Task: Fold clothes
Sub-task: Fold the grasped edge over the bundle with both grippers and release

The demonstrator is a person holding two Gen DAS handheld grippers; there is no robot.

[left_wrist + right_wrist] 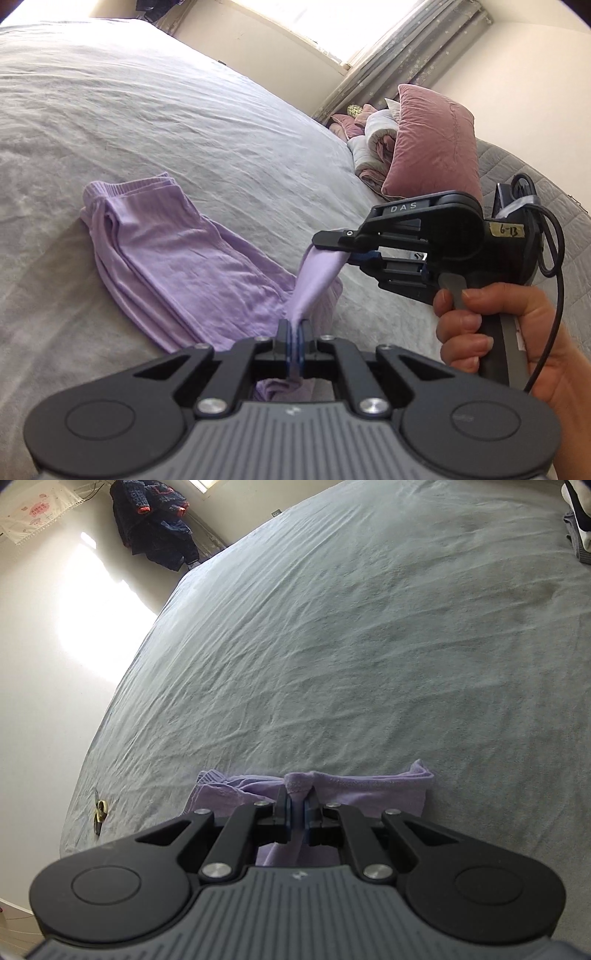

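A lilac ribbed garment (170, 258) lies folded lengthwise on the grey bed sheet (184, 122), its waistband at the far left. My left gripper (294, 332) is shut on the near end of the cloth, which rises taut between the blue pads. To its right my right gripper (332, 245), held by a hand (498, 332), is shut on the same lifted end. In the right wrist view the right gripper (297, 805) pinches a bunched fold of the lilac garment (354, 786), whose rest drapes below and behind the fingers.
A pink pillow (436, 144) and rolled bedding (373, 147) sit at the head of the bed under a window. A dark jacket (155, 520) hangs on the wall past the bed's far corner. A small scissors-like item (99, 810) lies near the bed's left edge.
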